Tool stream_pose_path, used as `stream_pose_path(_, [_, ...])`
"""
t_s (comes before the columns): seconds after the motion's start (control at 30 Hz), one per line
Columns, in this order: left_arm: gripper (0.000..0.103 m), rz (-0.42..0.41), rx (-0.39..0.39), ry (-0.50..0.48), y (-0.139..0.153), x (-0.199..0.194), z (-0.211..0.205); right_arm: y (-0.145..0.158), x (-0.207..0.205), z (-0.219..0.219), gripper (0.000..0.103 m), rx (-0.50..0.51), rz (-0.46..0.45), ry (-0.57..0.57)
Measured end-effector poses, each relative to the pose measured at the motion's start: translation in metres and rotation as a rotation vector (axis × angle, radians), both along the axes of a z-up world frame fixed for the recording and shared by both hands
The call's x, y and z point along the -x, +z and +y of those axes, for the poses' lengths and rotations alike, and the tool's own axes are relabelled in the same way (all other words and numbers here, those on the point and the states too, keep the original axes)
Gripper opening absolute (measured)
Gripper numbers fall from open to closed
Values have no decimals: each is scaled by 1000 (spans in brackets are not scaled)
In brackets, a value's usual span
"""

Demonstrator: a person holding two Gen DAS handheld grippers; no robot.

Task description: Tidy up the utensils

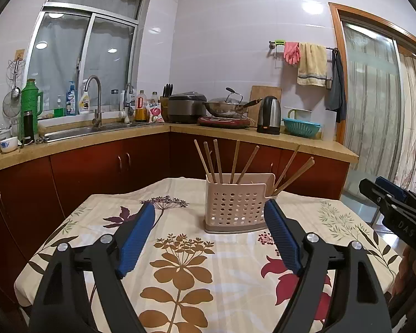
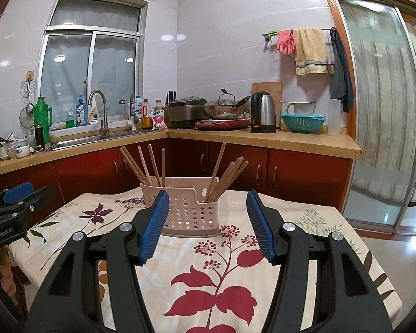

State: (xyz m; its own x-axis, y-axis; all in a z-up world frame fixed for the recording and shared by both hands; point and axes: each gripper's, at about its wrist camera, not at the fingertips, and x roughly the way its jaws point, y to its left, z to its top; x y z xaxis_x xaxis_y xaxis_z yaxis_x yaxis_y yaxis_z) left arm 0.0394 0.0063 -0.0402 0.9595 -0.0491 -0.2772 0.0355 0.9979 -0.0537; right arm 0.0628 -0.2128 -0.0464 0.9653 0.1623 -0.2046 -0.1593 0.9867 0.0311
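Nearest item: left gripper point(image 1: 209, 216), black frame with ribbed blue pads, jaws spread wide, nothing between them; it hangs above the cloth, aimed at the holder, probably waiting to approach.

Right gripper point(image 2: 206, 208), same build, jaws parted roughly halfway, empty; it hovers level with its partner, facing the holder from the other side.

Desk point(image 1: 346, 222), covered in a cream cloth printed with brown, maroon and red flowers and leaves; carries the holder only, as far as the views show.

Perforated beige plastic utensil holder point(image 1: 235, 205), upright at the far middle of the desk, well apart from both grippers; a divider splits it into compartments.

Wooden chopsticks point(image 1: 217, 161), several, tips down in the holder; one cluster leans out of the left compartment, another point(image 2: 224, 177) fans from the right. Judged: they stand loose and splayed, so sorting looks either near done or about to begin; no utensil lies loose on the cloth.
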Motion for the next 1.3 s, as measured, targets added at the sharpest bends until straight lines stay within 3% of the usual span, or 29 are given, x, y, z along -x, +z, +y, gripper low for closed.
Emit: stream_pose_path(1.3, [84,-27,-2,-7,10,3,-4,1,1,-2,58,-1,0,0])
